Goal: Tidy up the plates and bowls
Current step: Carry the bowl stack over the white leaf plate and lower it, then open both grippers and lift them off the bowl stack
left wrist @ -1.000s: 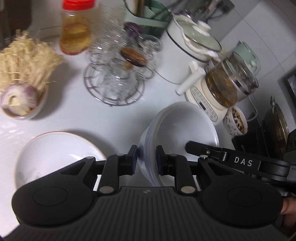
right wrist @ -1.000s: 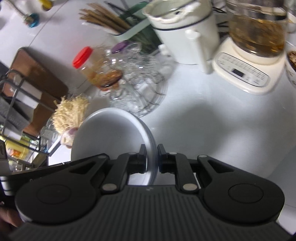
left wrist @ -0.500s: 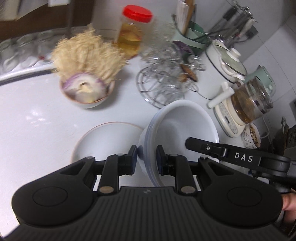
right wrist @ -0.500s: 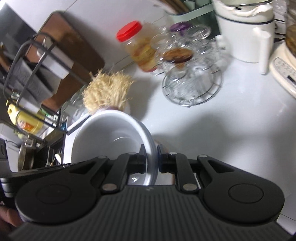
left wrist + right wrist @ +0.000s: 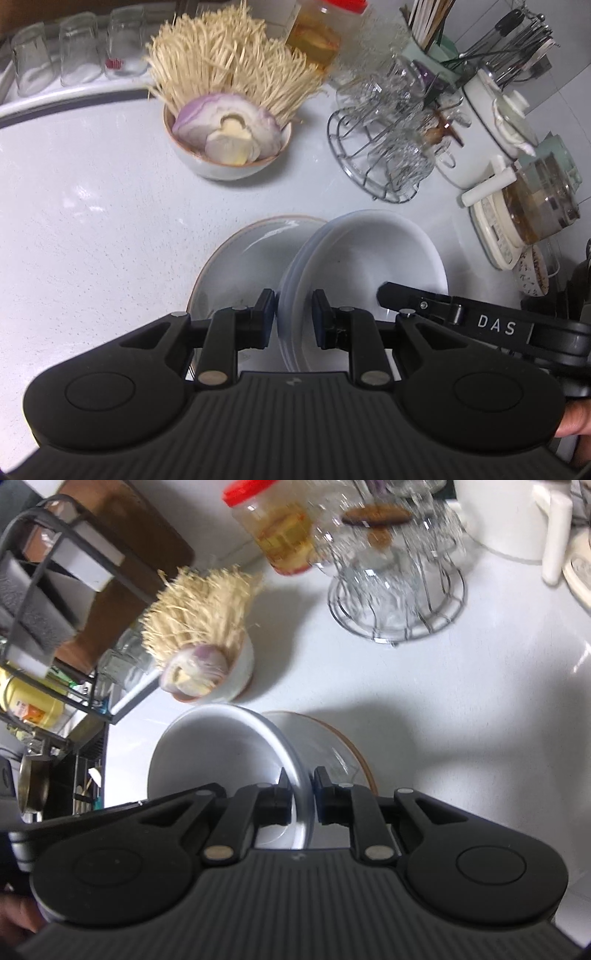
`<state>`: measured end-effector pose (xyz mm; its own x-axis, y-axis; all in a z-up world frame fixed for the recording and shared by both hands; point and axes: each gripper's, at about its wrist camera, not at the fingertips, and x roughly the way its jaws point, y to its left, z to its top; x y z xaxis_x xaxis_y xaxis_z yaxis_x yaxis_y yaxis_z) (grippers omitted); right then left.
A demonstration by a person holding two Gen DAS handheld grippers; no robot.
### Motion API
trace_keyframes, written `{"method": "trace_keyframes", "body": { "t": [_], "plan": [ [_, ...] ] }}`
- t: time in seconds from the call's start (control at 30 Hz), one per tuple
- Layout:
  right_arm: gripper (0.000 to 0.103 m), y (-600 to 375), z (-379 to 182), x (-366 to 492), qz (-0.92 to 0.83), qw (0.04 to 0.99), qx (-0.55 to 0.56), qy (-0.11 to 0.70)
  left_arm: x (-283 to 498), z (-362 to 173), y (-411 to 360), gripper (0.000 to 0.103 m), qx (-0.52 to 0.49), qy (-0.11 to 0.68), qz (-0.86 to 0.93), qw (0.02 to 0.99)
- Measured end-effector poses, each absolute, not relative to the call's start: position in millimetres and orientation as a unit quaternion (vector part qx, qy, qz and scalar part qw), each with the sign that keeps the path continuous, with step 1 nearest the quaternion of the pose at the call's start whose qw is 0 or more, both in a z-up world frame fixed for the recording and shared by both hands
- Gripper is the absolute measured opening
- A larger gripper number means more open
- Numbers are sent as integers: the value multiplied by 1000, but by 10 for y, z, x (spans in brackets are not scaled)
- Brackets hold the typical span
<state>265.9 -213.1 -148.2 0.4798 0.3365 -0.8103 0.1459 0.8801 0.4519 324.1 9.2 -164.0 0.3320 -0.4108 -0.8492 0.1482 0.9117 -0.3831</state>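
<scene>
White stacked bowls [image 5: 369, 254] clamped at opposite rims by left gripper [image 5: 293, 317] and right gripper [image 5: 300, 794], above rimmed plate [image 5: 243, 258]. Step: stacking. Next: lower centred, level, release together.

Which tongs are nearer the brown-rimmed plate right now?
Left. The left tongs hold the white bowl's rim right above the brown-rimmed plate; the right tongs grip the opposite rim, slightly farther off.
</scene>
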Motion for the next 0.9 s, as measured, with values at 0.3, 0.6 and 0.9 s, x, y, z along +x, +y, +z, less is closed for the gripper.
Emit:
{"method": "trace_keyframes", "body": {
  "t": [0.3, 0.6, 0.9],
  "plan": [
    [16, -2100, -1614, 2669, 51, 819, 221, 526, 3207, -1853, 84, 24, -121, 568, -172, 796],
    [16, -2060, -1690, 2681, 42, 812, 227, 536, 3235, -1887, 143, 34, -126, 575, -175, 789],
    [39, -2073, -1431, 2497, 32, 842, 209, 496, 3110, -1548, 171, 46, -98, 530, -191, 820]
  ]
}}
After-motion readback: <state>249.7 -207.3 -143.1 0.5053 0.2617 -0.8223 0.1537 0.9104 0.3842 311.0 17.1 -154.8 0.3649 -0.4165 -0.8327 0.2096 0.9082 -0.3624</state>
